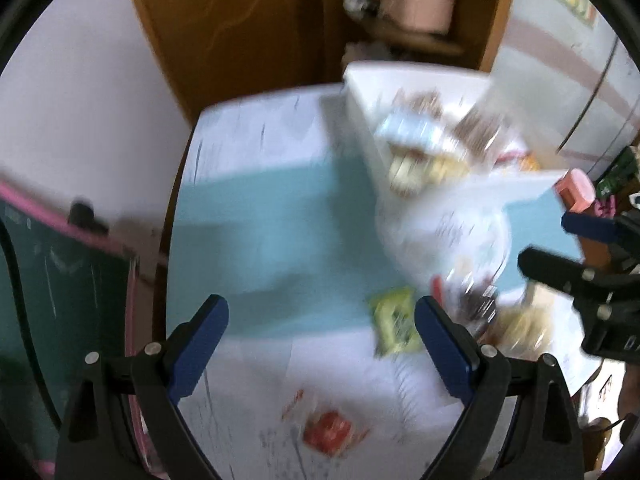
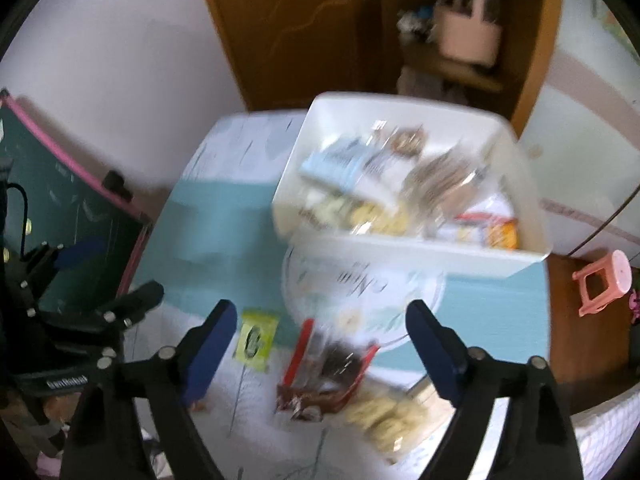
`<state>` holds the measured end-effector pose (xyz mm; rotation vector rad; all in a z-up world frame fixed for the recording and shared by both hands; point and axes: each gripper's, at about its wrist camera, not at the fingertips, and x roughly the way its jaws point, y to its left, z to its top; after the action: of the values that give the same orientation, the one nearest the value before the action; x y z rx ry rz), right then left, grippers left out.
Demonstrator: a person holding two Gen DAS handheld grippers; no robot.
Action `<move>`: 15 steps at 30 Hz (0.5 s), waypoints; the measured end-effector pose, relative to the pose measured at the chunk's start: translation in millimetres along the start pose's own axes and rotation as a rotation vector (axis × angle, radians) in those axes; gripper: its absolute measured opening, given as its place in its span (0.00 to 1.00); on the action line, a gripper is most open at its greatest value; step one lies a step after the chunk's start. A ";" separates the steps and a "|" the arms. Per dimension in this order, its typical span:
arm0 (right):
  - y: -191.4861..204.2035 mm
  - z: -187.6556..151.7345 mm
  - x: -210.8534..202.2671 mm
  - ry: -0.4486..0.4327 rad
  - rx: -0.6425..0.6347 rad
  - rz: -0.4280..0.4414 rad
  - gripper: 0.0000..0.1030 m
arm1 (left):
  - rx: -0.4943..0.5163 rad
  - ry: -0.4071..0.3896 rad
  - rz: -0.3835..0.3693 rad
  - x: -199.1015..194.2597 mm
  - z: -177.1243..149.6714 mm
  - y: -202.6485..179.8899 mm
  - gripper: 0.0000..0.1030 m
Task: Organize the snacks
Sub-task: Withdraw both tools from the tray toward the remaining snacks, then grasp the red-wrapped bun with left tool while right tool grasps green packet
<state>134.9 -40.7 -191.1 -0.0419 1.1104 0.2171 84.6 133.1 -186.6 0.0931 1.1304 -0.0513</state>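
Observation:
Both views are motion-blurred. A white bin with several snack packs in it stands at the back of the table. On the cloth in front lie a yellow-green packet, a red-and-brown packet, a clear pack of pale cookies and a small red packet. My left gripper hangs open over the cloth, left of the yellow-green packet. My right gripper hangs open above the red-and-brown packet, touching nothing.
A round white mat with lettering lies just in front of the bin. A green chalkboard with a pink frame stands off the table's left edge. Behind are a wooden door and shelves. A pink stool stands to the right.

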 end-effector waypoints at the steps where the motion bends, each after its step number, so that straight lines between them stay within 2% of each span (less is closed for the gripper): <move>1: 5.3 -5.0 8.8 0.021 -0.007 0.004 0.78 | -0.017 0.030 0.019 9.9 -12.8 3.7 0.91; 5: 24.0 -21.8 39.1 0.091 -0.022 0.027 0.73 | -0.094 0.153 0.057 44.0 -49.2 16.8 0.91; 9: 39.2 -35.8 68.6 0.154 -0.033 0.056 0.67 | -0.215 0.280 0.022 70.2 -83.2 34.8 0.89; 15: 59.2 -42.8 105.1 0.229 -0.047 0.067 0.66 | -0.335 0.336 -0.052 78.5 -105.7 53.6 0.89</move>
<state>130.3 27.2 -299.5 -0.0727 1.3357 0.3039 27.5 197.5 -299.7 -0.2344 1.4614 0.1122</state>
